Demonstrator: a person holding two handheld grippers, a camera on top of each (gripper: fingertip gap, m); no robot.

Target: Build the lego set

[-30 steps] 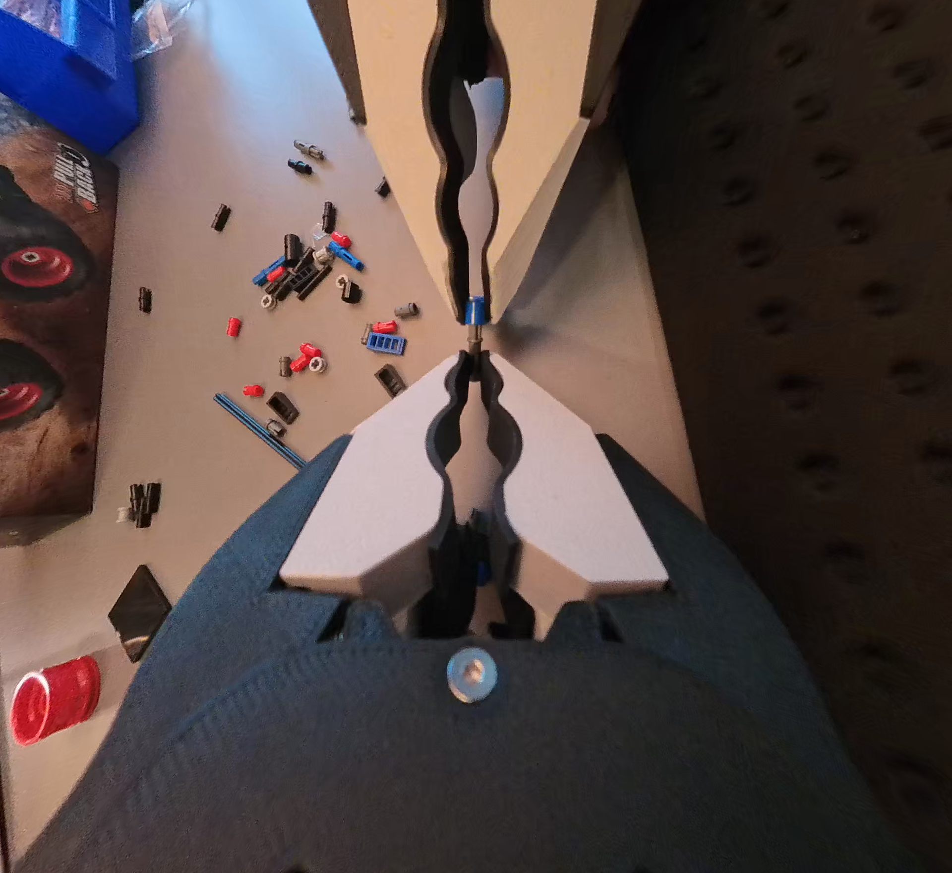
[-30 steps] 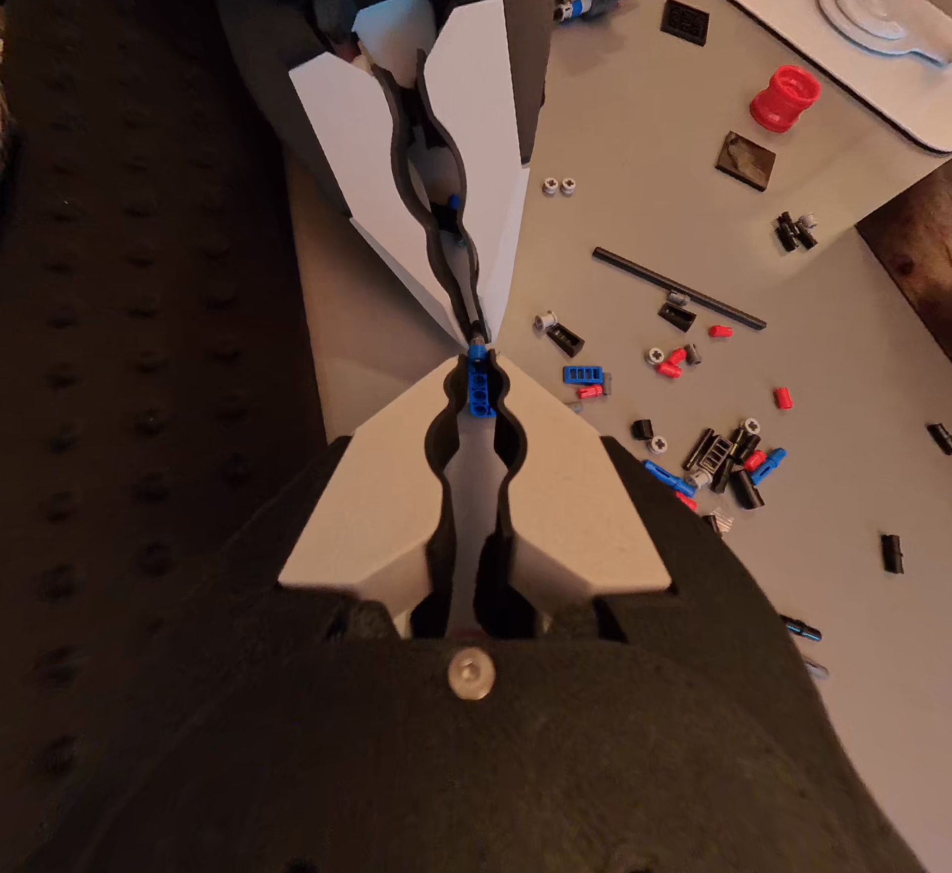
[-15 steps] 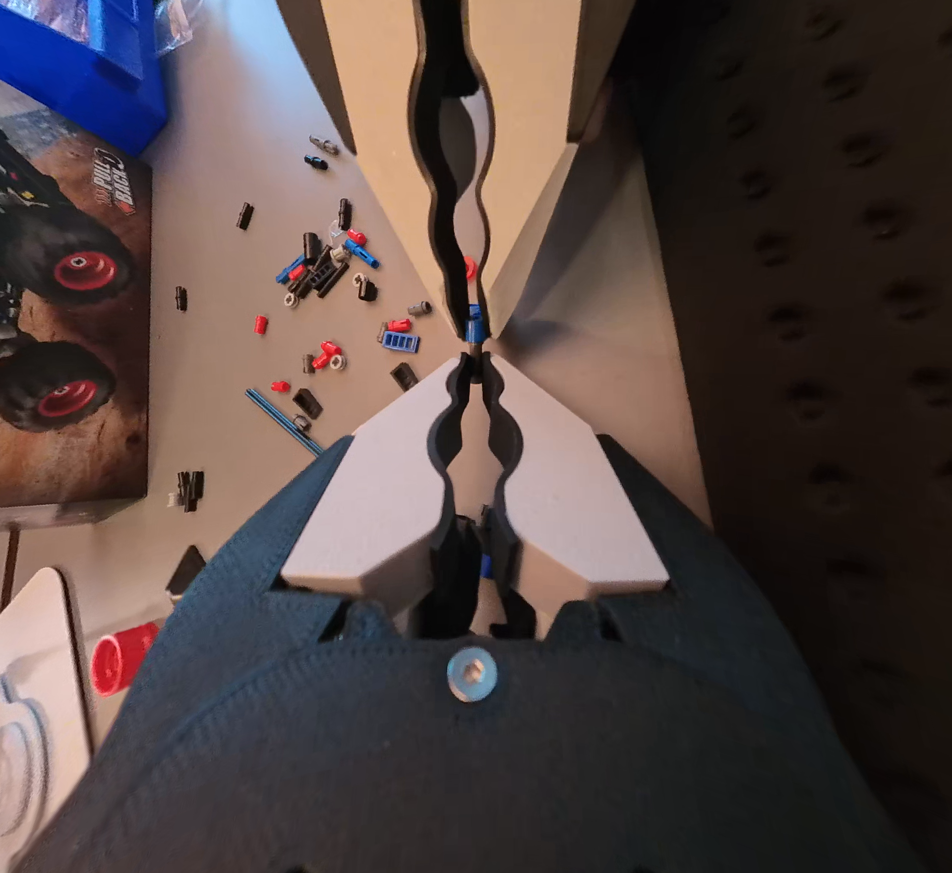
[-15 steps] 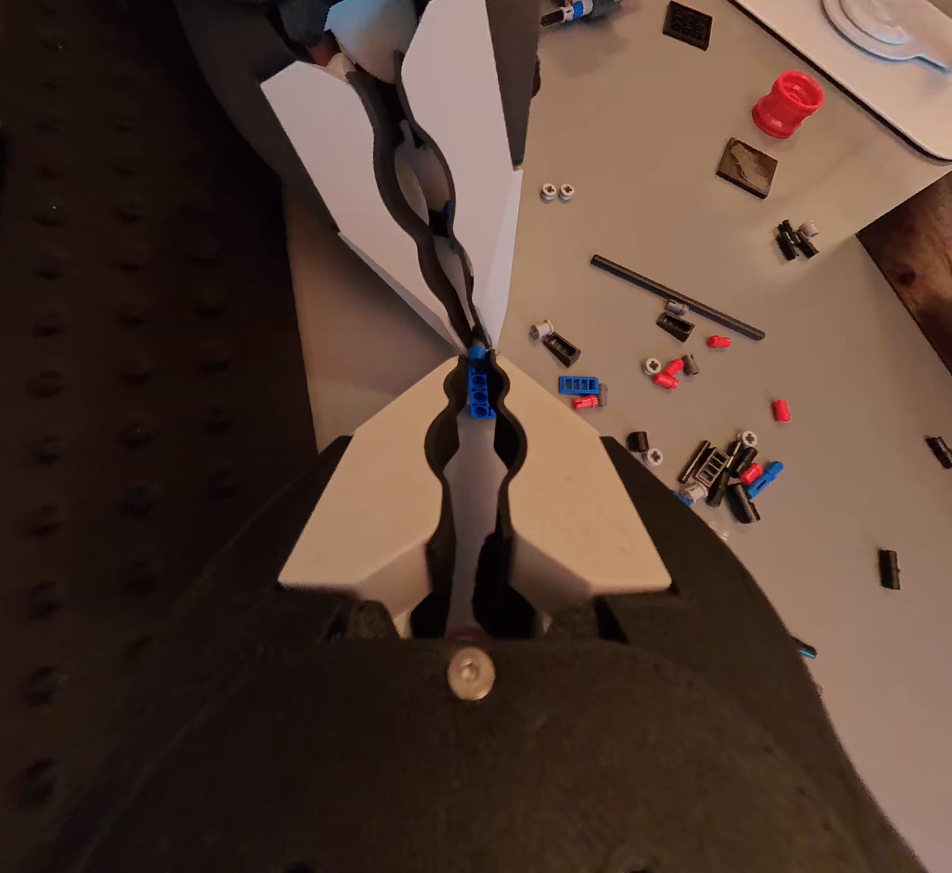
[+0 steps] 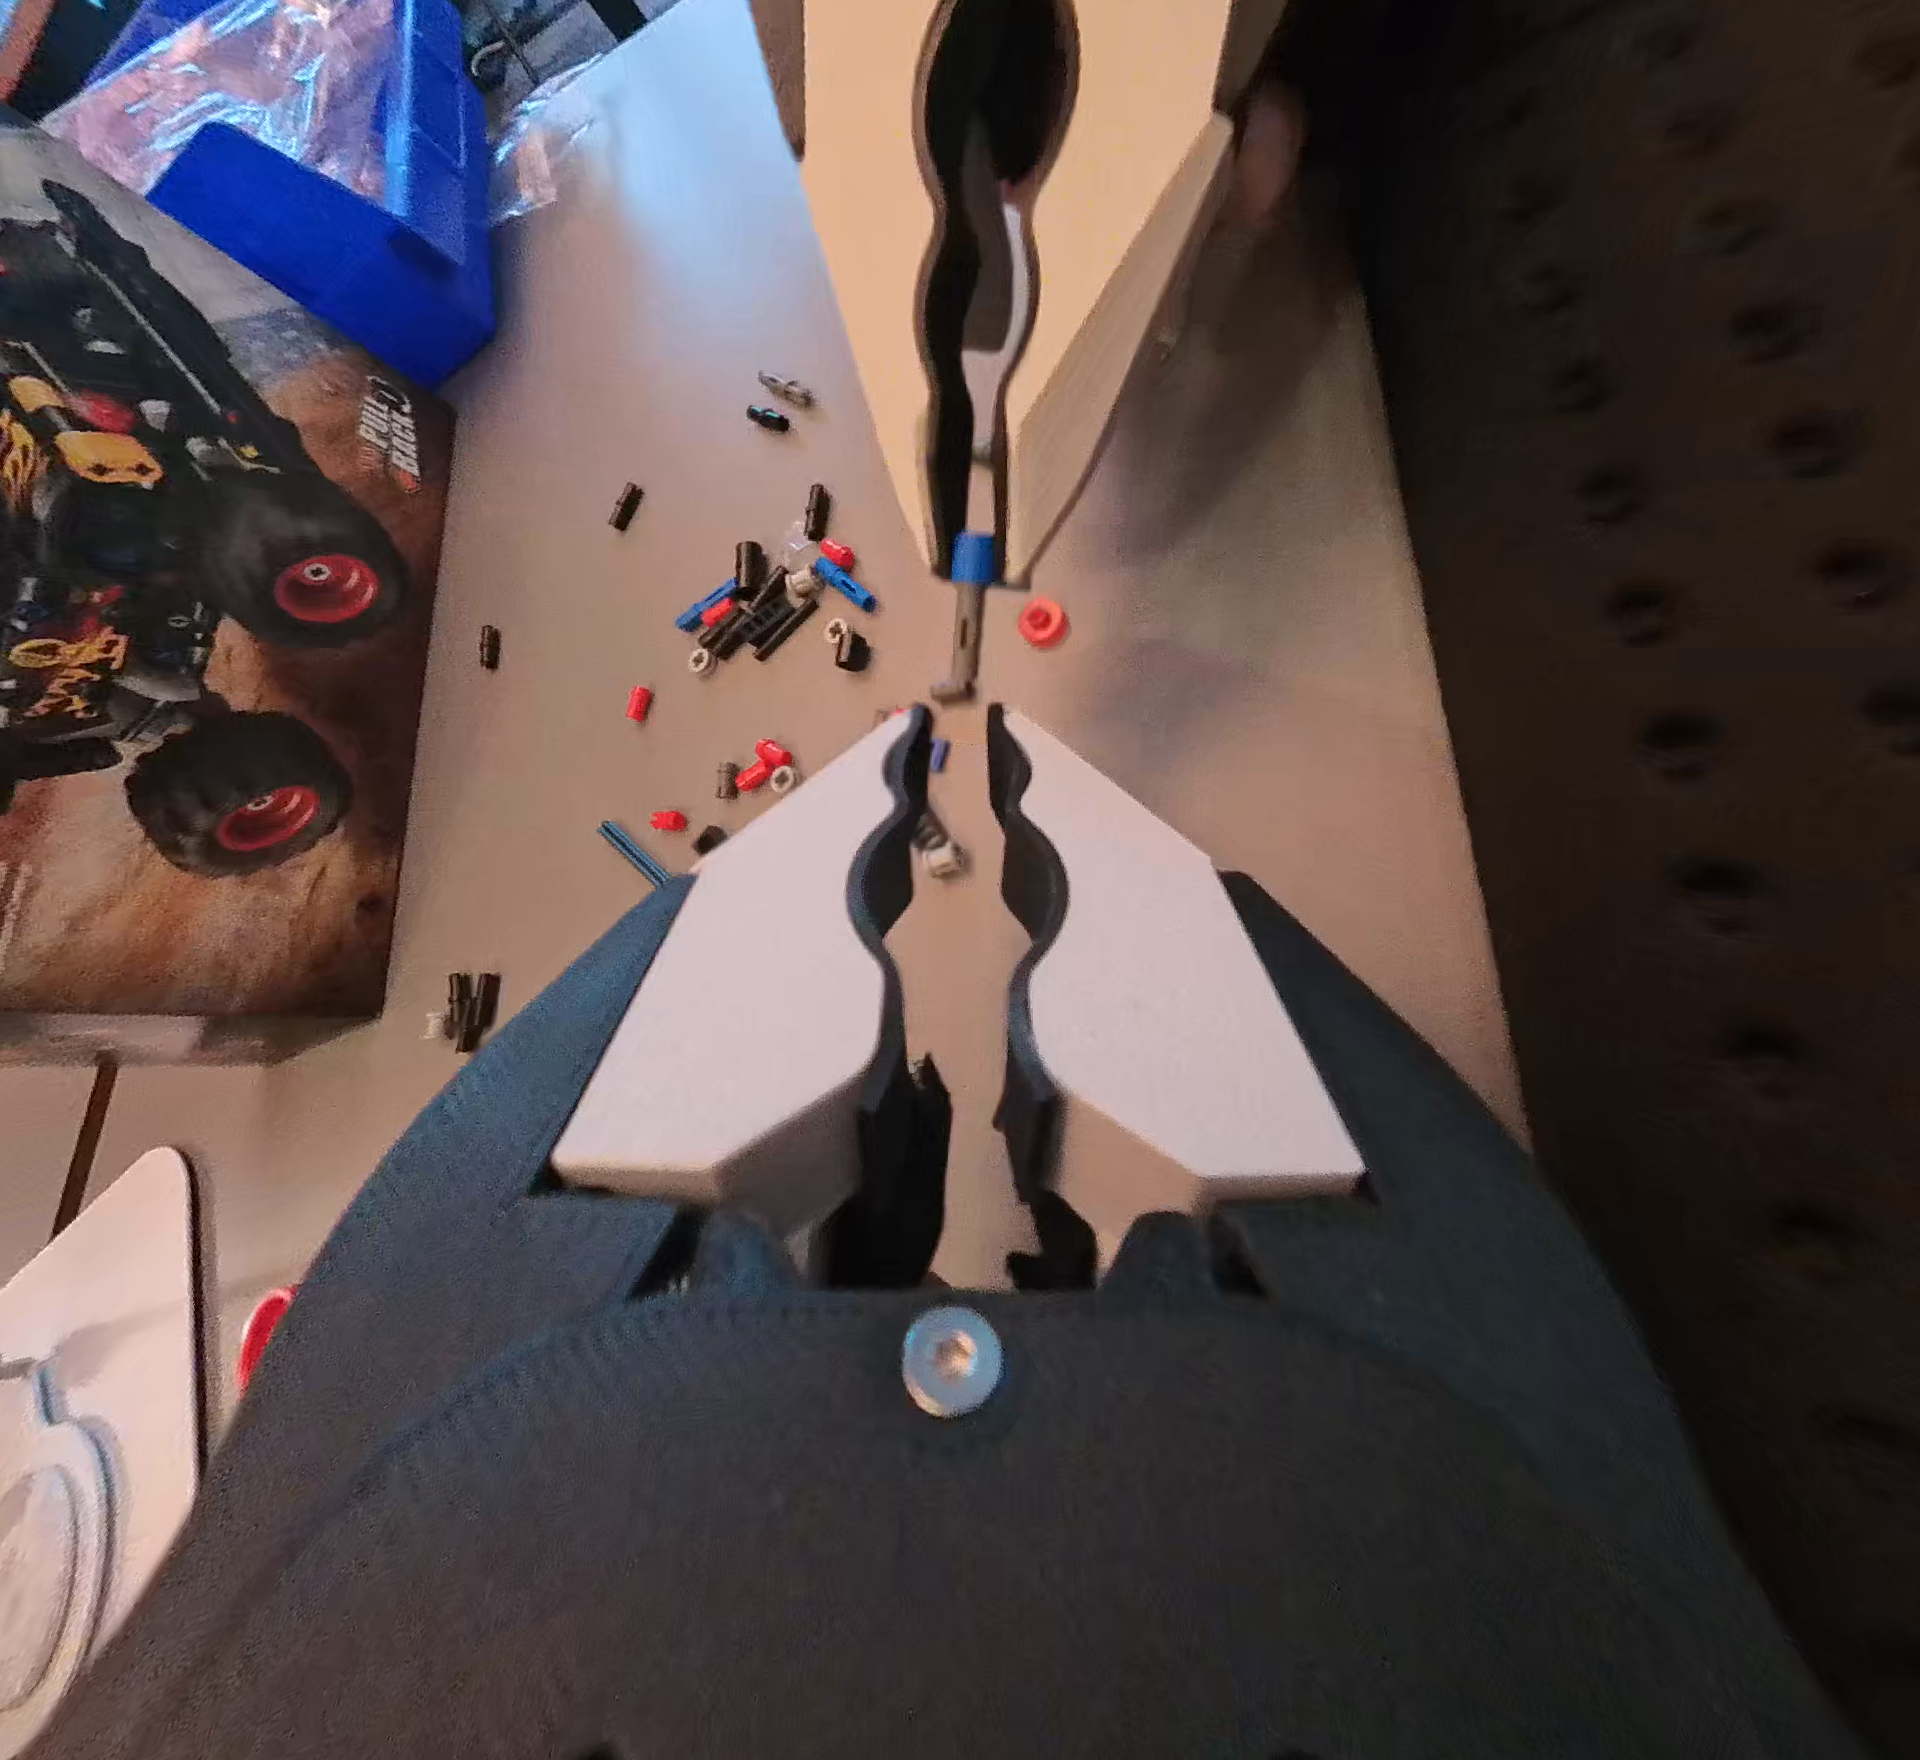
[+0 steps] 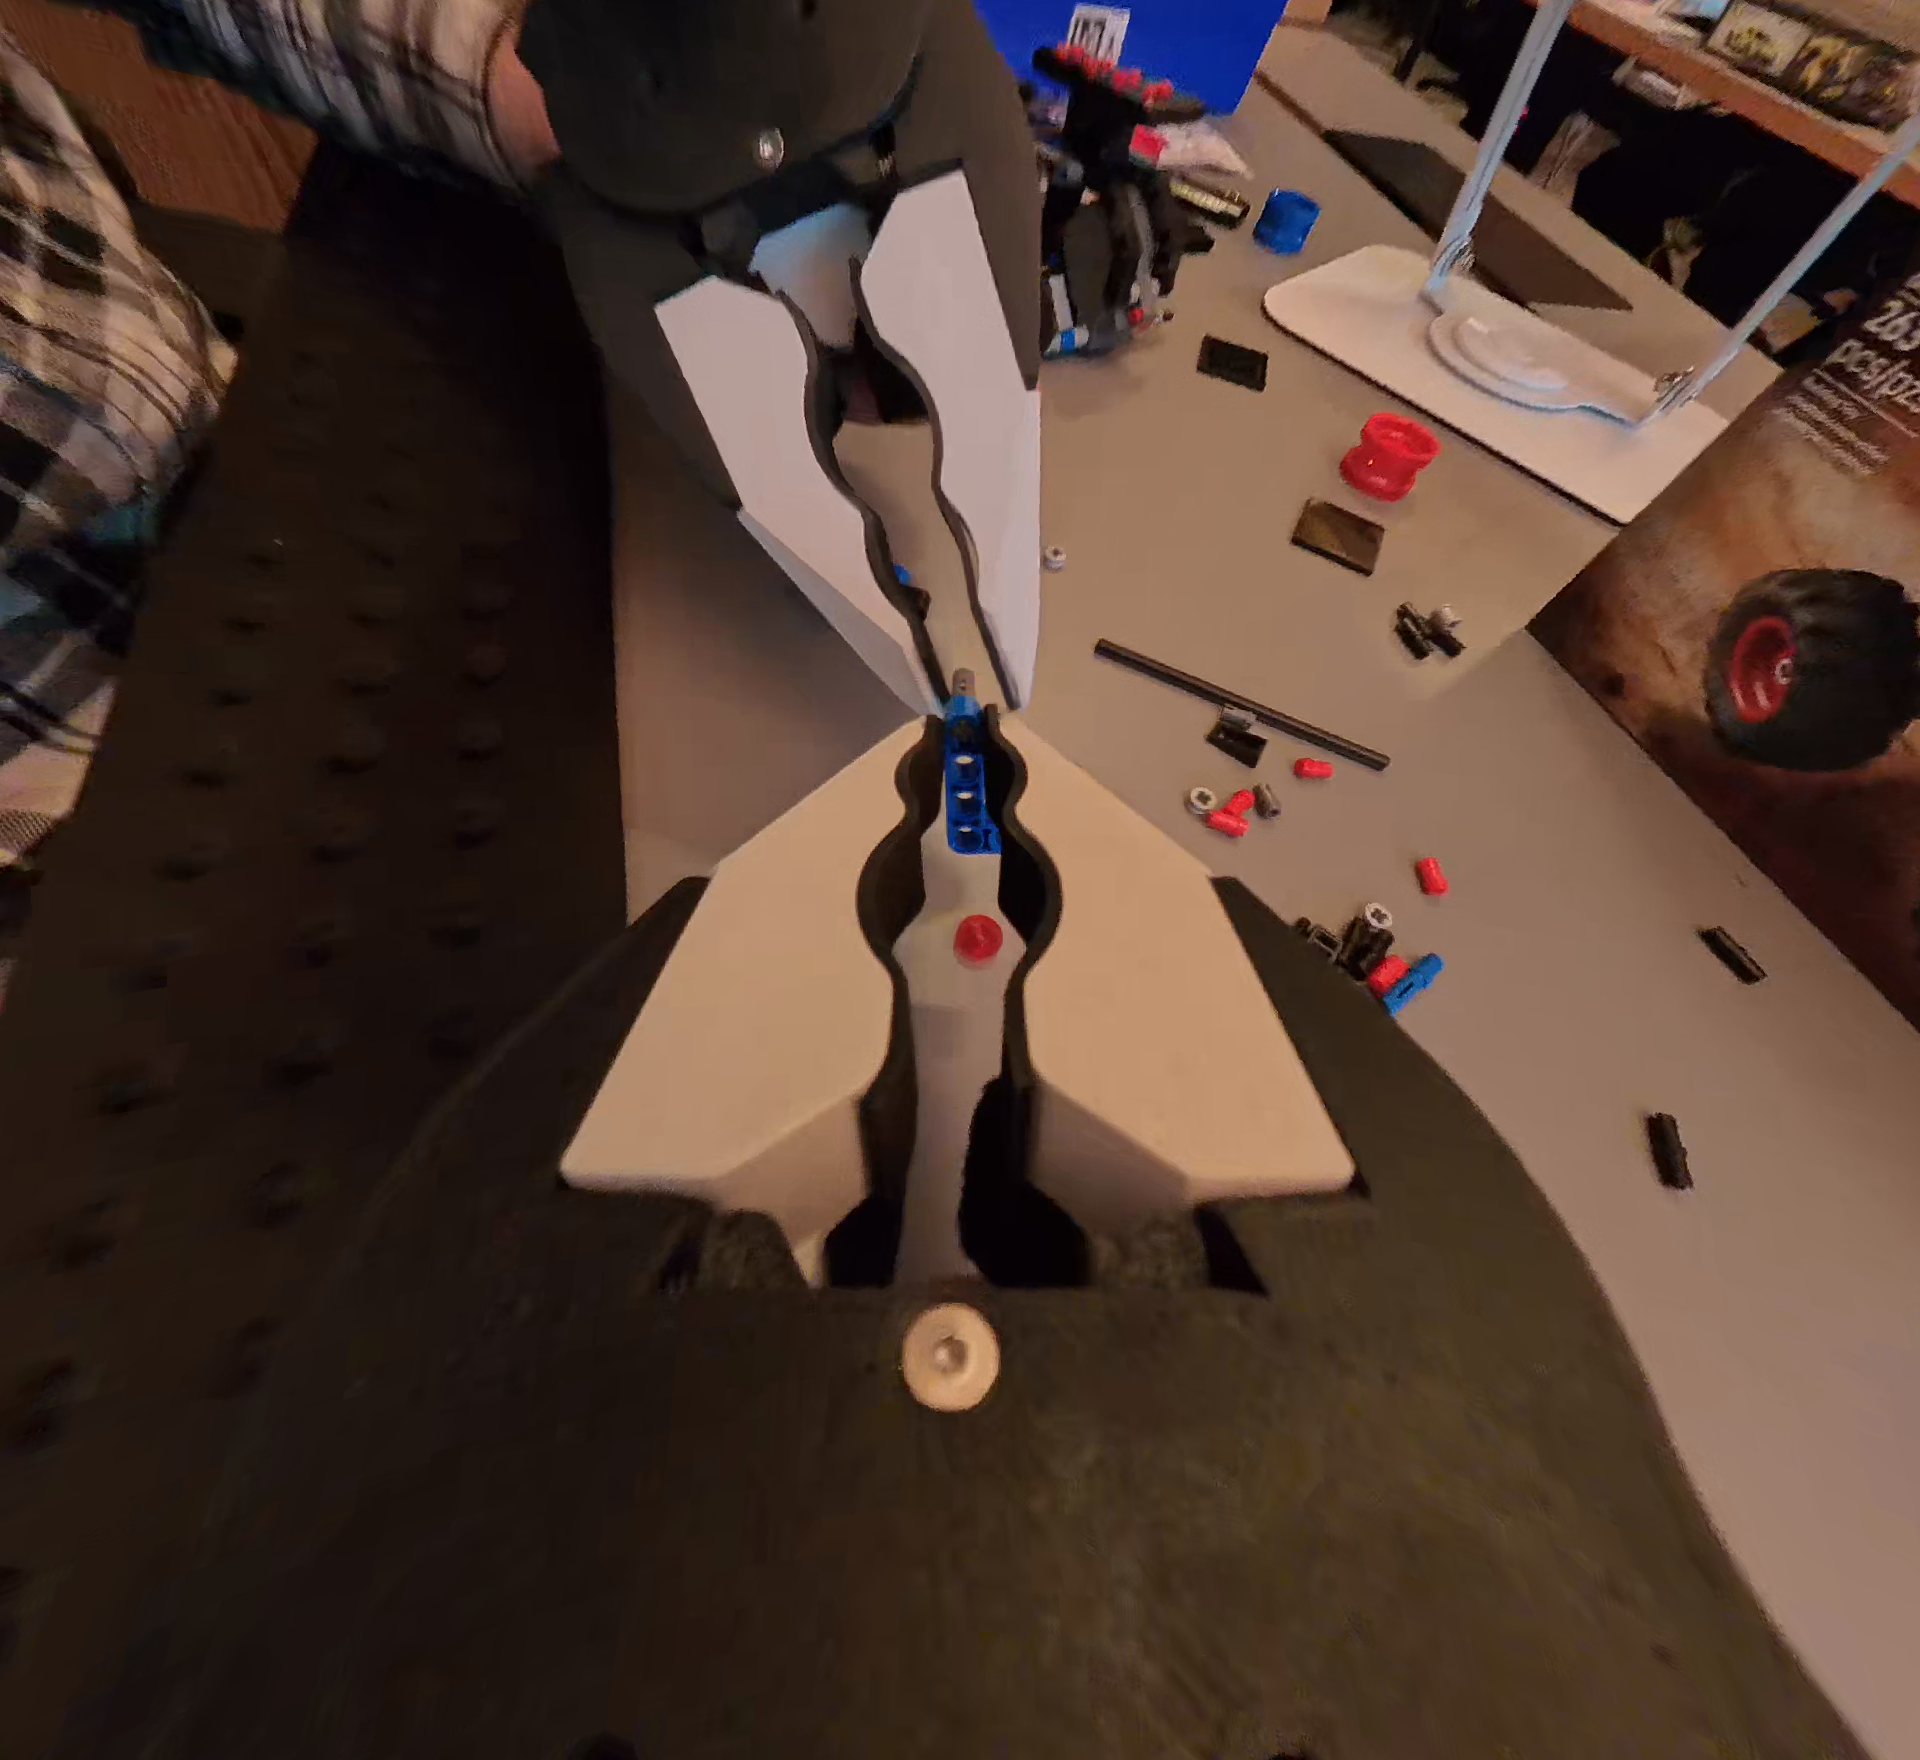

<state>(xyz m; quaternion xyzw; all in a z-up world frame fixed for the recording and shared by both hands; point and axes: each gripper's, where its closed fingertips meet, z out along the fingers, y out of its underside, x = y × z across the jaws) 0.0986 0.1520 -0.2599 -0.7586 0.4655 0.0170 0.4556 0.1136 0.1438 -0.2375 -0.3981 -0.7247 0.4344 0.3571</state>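
Note:
My right gripper (image 6: pixel 962 723) is shut on a blue beam with holes (image 6: pixel 969 788). A grey pin (image 5: pixel 966 632) sticks out of the beam's end (image 5: pixel 972 557) toward my left gripper (image 5: pixel 954 715). The left gripper is open and empty, with its tips just short of the pin's end. In the right wrist view the left gripper (image 6: pixel 982 692) faces me tip to tip, jaws apart. A small red round piece (image 5: pixel 1042 621) lies on the grey table (image 5: pixel 644 276) under the grippers. It also shows in the right wrist view (image 6: pixel 977 938).
Loose small pieces (image 5: pixel 774 604) lie scattered left of the grippers, with a long black axle (image 6: pixel 1242 704). The Lego box (image 5: pixel 187 630), a blue bin (image 5: pixel 343 183), a red wheel hub (image 6: pixel 1387 455), a white stand base (image 6: pixel 1475 370) and a part-built model (image 6: pixel 1112 235) stand around. A dark dimpled surface (image 5: pixel 1662 671) borders the table. My two grippers' fingertips are within a few centimetres of each other. The small red round piece (image 5: pixel 1042 621) is about 5 cm from my left fingertips. It is also in sight in the right wrist view (image 6: pixel 985 932).
My left gripper has opened, let go of the grey pin and drawn back slightly. The pin stays in the blue beam. The red round piece now lies in plain view on the table.

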